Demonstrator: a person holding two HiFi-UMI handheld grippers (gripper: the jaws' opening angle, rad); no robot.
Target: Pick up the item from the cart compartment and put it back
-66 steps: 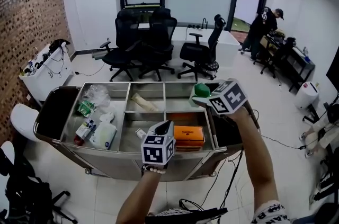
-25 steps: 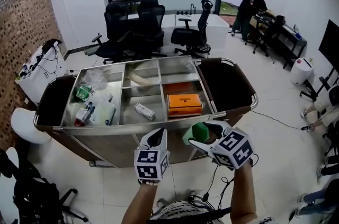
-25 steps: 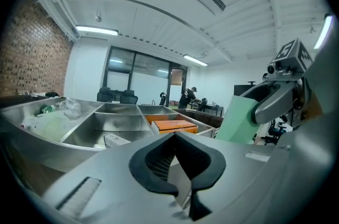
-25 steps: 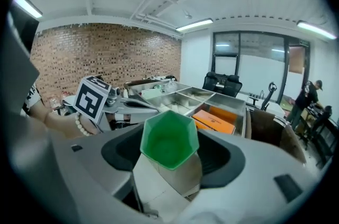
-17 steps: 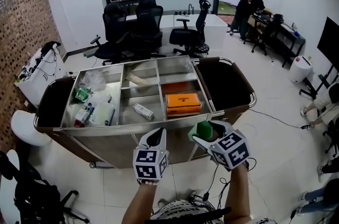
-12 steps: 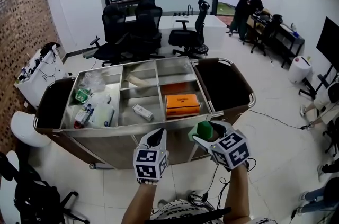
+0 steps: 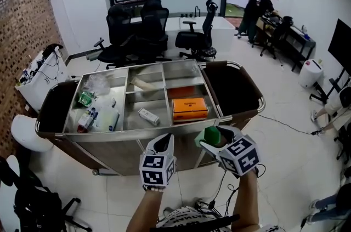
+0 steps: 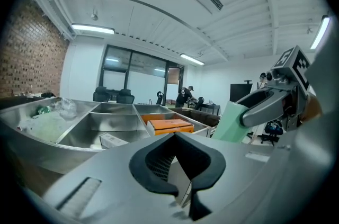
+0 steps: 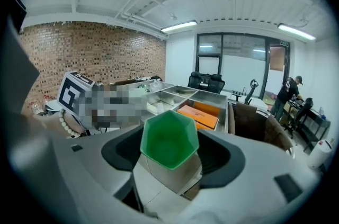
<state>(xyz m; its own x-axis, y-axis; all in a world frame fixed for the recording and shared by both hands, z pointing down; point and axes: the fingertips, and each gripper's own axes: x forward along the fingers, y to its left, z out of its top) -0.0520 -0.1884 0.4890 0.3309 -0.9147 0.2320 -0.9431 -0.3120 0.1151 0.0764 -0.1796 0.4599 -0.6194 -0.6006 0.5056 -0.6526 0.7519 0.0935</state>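
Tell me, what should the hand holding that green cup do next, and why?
Probably carry the green cup forward over the cart. The right gripper grips it on the near side of the cart's rim, outside every compartment, and the back compartment behind the orange box looks free.

In the head view, I cannot identify the small packets [image 7: 90, 116] in the cart's [image 7: 137, 135] left compartment; they are too small. The green cup's [image 7: 210, 133] lower half is hidden inside my right gripper [image 7: 211, 139]. The bottom edge cuts off my forearms [image 7: 244, 203].
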